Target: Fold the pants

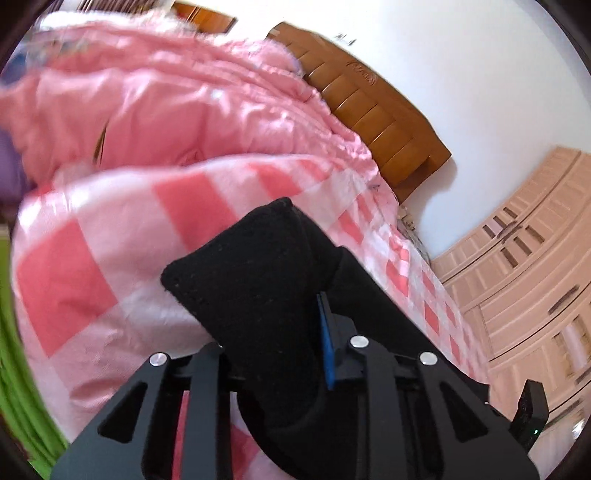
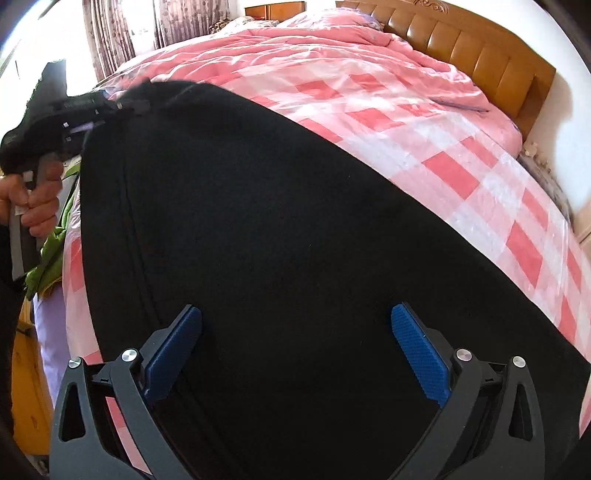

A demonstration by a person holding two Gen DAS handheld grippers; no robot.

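Note:
The black pants (image 2: pixel 280 236) lie spread on the pink checked bed sheet (image 2: pixel 454 173). My right gripper (image 2: pixel 295 343) is open, its blue pads (image 2: pixel 417 354) wide apart just above the black cloth near the front edge. My left gripper (image 1: pixel 280 332) is shut on a corner of the pants (image 1: pixel 251 266), which sticks up between its fingers, lifted off the sheet. In the right wrist view the left gripper (image 2: pixel 129 105) is at the pants' far left corner, held by a hand (image 2: pixel 33 199).
A crumpled pink quilt (image 1: pixel 177 103) lies at the head of the bed by the wooden headboard (image 2: pixel 480 59). A wardrobe (image 1: pixel 524 280) stands to the right. Green cloth (image 2: pixel 51 254) hangs at the bed's left edge. Curtains (image 2: pixel 147 26) hang behind.

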